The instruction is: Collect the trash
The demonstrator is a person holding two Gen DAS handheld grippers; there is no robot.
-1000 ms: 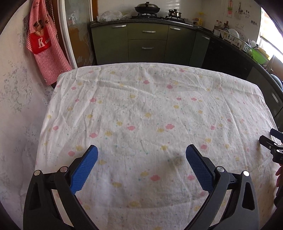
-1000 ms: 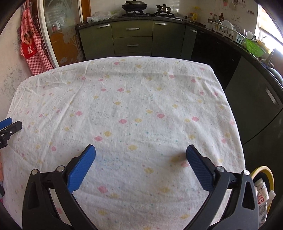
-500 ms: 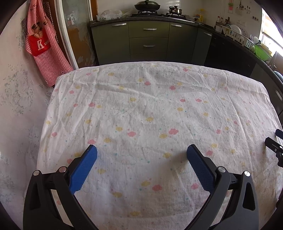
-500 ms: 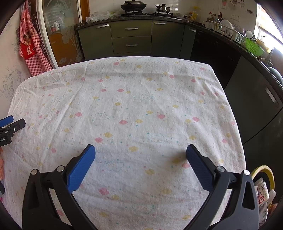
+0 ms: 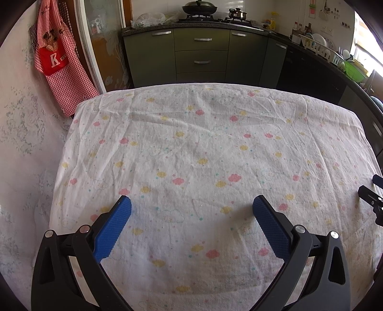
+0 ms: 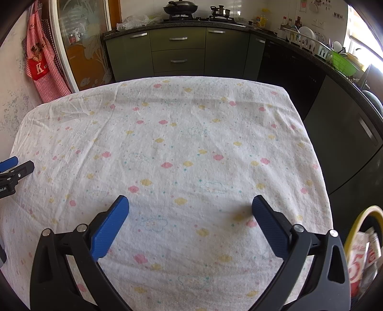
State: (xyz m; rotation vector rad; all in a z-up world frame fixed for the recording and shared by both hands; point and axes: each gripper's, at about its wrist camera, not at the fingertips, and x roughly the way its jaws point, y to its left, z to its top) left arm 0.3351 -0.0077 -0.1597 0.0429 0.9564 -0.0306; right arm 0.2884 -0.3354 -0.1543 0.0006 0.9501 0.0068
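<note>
My left gripper (image 5: pixel 191 207) stands open over the near part of a table covered by a white cloth (image 5: pixel 203 148) printed with pink and yellow clouds; nothing lies between its blue pads. My right gripper (image 6: pixel 190 205) is also open and holds nothing, over the same cloth (image 6: pixel 172 143). In the right wrist view a yellow-rimmed bin (image 6: pixel 363 215) sits below the table's right edge, with red-and-white printed packaging (image 6: pixel 359 260) inside it. No loose trash shows on the cloth. Each gripper's tip appears at the other view's edge: the right one (image 5: pixel 373 198) and the left one (image 6: pixel 14 167).
Beyond the table's far edge run green kitchen cabinets (image 5: pixel 201 55) with a wok (image 5: pixel 199 9) on the hob. A red checked apron (image 5: pixel 59 64) hangs on the left wall. Dark cabinets (image 6: pixel 335 114) and a dish rack (image 6: pixel 308 40) line the right side.
The left gripper has drawn back and tilted up a little, so more of the kitchen shows and the right gripper's tip sits lower at the frame edge. The right gripper has barely moved.
</note>
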